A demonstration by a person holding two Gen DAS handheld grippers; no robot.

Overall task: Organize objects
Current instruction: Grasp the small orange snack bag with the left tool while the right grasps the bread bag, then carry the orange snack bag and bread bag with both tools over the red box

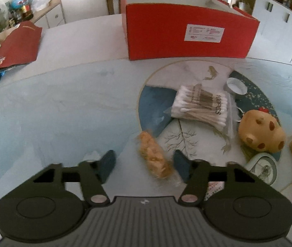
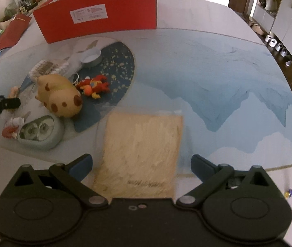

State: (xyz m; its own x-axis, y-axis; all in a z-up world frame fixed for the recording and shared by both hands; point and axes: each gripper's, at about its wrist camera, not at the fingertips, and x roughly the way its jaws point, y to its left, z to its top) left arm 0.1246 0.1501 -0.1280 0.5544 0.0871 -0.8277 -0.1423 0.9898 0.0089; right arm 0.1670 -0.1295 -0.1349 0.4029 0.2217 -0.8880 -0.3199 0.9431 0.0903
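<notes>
On a blue-patterned table (image 2: 218, 78) before a red box (image 1: 187, 35), the left gripper (image 1: 143, 162) spreads wide around a snack packet (image 1: 154, 156), the right gripper (image 2: 141, 164) wide around a tan pouch (image 2: 141, 152).

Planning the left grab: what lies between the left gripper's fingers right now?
In the left wrist view, the open left gripper has a snack packet lying on the table between its fingers, nearer the right finger. Nothing else is in the gap.

The table (image 2: 218, 78) is carrying a red box (image 1: 187, 35), swabs (image 1: 201, 107), a plush (image 1: 261, 133), a snack (image 1: 154, 156) — and a tan pouch (image 2: 141, 154) is lying nearest.
</notes>
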